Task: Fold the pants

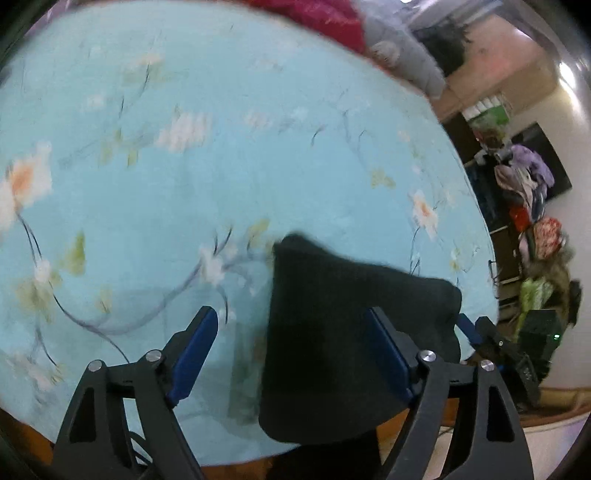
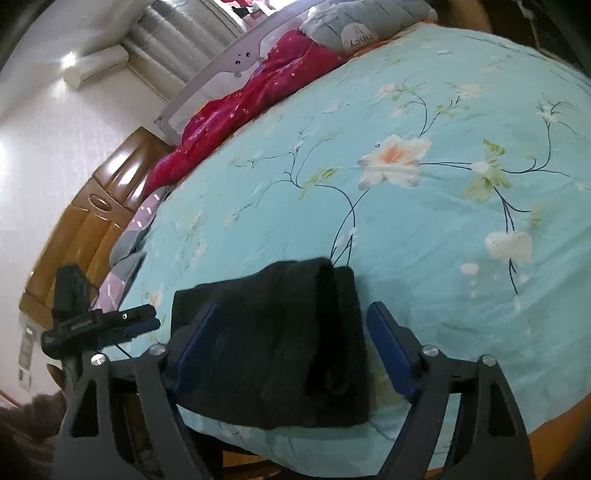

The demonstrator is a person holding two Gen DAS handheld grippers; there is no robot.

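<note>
Black pants (image 1: 343, 295) lie folded into a thick rectangle on the light-blue flowered bedspread (image 1: 184, 192), close to the bed's front edge. My left gripper (image 1: 293, 343) is open just above it; the pants' left edge falls between its blue pads and neither pad presses on the cloth. In the right wrist view the folded pants (image 2: 273, 332) sit between the wide-apart fingers of my right gripper (image 2: 291, 328), which is also open and holds nothing. Each view shows the other gripper beside the pants: the right one (image 1: 476, 332) and the left one (image 2: 140, 319).
A red blanket (image 2: 240, 107) and a grey pillow (image 2: 351, 26) lie along the bed's far side by a grey guard rail (image 2: 221, 70). A wooden headboard (image 2: 92, 214) stands at the left. Piled clothes (image 1: 528, 184) and dark boxes (image 1: 539, 332) stand beyond the bed's right edge.
</note>
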